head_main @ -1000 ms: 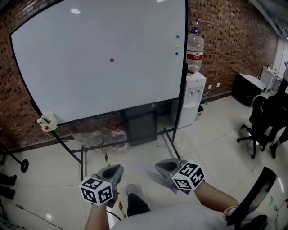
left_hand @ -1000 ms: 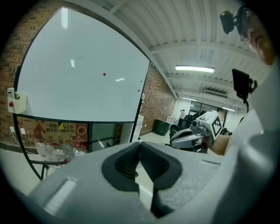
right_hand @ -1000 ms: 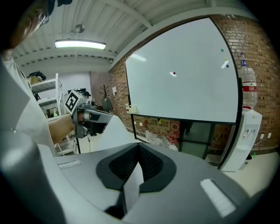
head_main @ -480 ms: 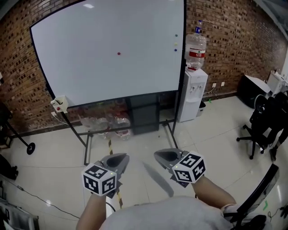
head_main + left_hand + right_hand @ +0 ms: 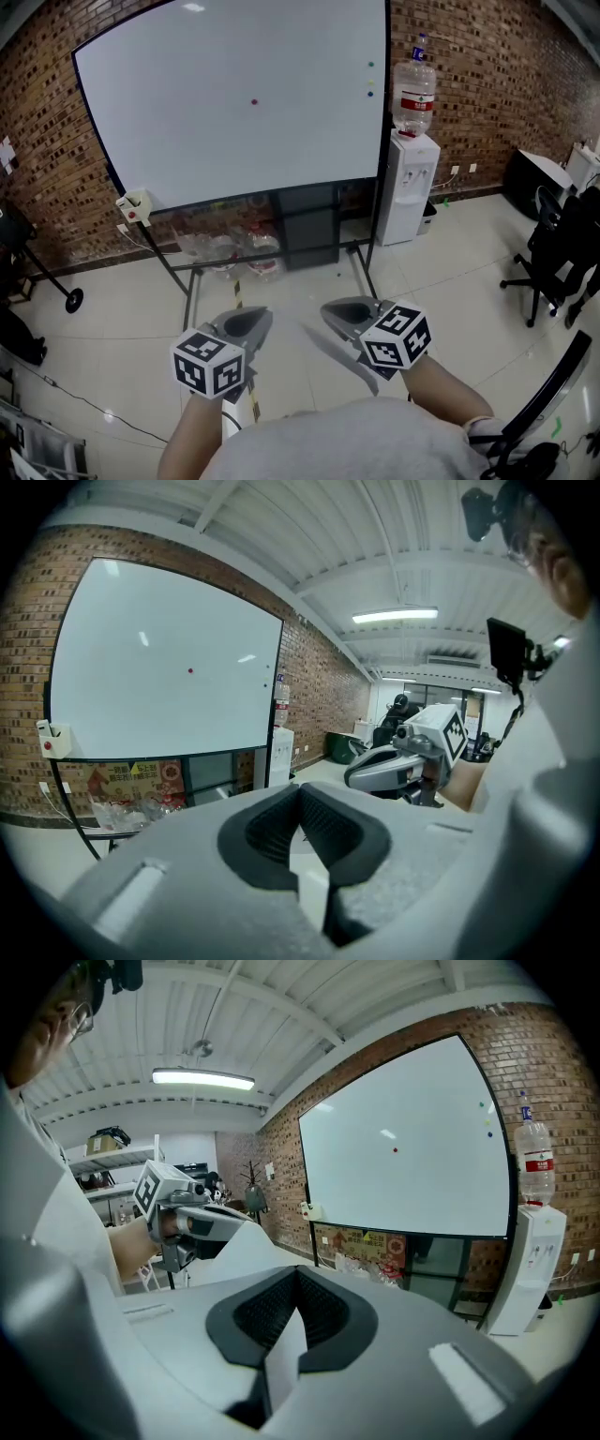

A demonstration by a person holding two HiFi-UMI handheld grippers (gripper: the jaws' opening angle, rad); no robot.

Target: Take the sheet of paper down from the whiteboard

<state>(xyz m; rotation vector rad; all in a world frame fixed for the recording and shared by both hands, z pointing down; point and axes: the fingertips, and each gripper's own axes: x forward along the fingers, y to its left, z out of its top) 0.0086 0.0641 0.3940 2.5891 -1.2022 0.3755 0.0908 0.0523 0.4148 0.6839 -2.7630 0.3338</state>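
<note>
The whiteboard [image 5: 234, 103] stands ahead with no sheet on it. It carries a red magnet [image 5: 254, 102] and three small magnets [image 5: 370, 82] near its right edge. Low in the head view, my left gripper [image 5: 248, 324] and right gripper [image 5: 342, 313] sit side by side, well back from the board. A white sheet of paper [image 5: 246, 1241] stretches between them, and a pale band of it [image 5: 328, 354] shows beside the right gripper. Its edge sits pinched in the left gripper [image 5: 302, 794] and in the right gripper [image 5: 298, 1277]. Both are shut on it.
A water dispenser [image 5: 407, 192] with a bottle [image 5: 416, 94] stands right of the board against the brick wall. Office chairs [image 5: 562, 239] fill the right side. A small box [image 5: 134, 206] hangs at the board's lower left corner. Plastic bags [image 5: 225, 248] lie under the stand.
The view has swung, so the whiteboard now sits more to the right and looks farther off. Both grippers have risen a little in the picture, still side by side and shut.
</note>
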